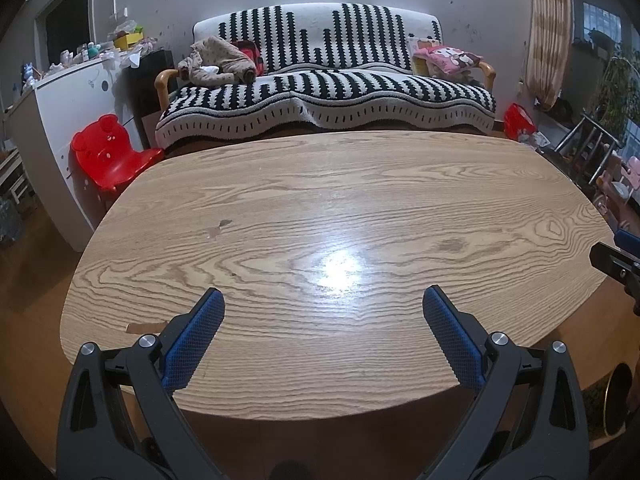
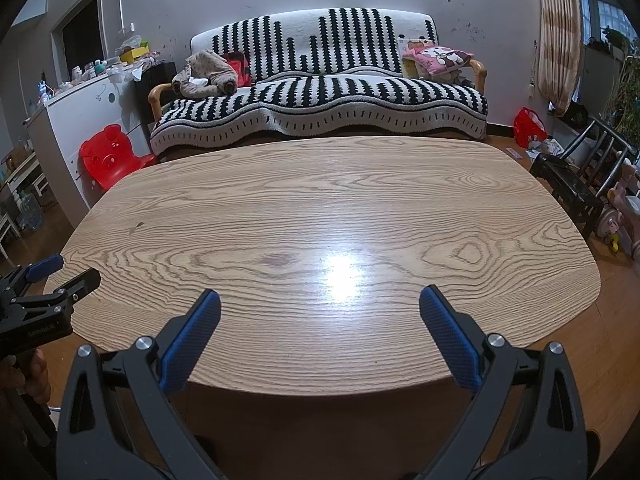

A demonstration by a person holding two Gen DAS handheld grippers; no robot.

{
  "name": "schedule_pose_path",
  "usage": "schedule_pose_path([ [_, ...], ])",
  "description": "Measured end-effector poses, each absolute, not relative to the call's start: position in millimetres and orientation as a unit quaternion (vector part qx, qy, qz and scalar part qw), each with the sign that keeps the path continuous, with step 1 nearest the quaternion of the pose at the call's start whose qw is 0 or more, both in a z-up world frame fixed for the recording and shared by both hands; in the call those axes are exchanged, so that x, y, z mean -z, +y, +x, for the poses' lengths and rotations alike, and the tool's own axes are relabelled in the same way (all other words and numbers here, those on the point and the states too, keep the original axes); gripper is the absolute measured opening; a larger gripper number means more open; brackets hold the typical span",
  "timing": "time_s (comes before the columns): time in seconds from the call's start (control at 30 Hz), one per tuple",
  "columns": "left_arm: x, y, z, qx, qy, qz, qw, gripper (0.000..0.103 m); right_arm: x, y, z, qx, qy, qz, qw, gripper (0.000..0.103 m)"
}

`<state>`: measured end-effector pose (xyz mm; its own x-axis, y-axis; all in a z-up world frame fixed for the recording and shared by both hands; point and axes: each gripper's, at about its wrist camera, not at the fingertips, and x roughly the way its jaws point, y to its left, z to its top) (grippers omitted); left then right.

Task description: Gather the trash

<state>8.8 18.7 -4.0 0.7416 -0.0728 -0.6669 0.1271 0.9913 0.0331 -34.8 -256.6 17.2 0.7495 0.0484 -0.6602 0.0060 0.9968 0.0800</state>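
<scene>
An oval wooden table (image 1: 320,208) (image 2: 312,200) fills both wrist views, and no trash shows on its top. My left gripper (image 1: 324,300) hovers open over the table's near edge, blue pads wide apart with nothing between them. My right gripper (image 2: 320,300) is open the same way, a little to the right of the left one. The right gripper's tip (image 1: 616,260) pokes in at the right edge of the left wrist view. In the right wrist view the left gripper (image 2: 44,276) shows at the left edge, held by a hand (image 2: 32,376).
Behind the table stands a black-and-white striped sofa (image 1: 328,80) with clothes and a pink pillow (image 1: 448,58). A red child's chair (image 1: 108,156) and a white cabinet (image 1: 68,104) are at the left. A red bag (image 2: 528,126) and a dark metal chair (image 2: 576,176) stand at the right.
</scene>
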Motion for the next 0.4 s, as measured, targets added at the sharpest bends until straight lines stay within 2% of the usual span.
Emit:
schedule_pose_path([
  [0.4, 3.0, 16.7, 9.7, 0.055, 0.359, 0.046, 0.931, 0.096, -17.3, -256.5, -34.8, -0.011, 0.354, 0.039, 0.934, 0.096],
])
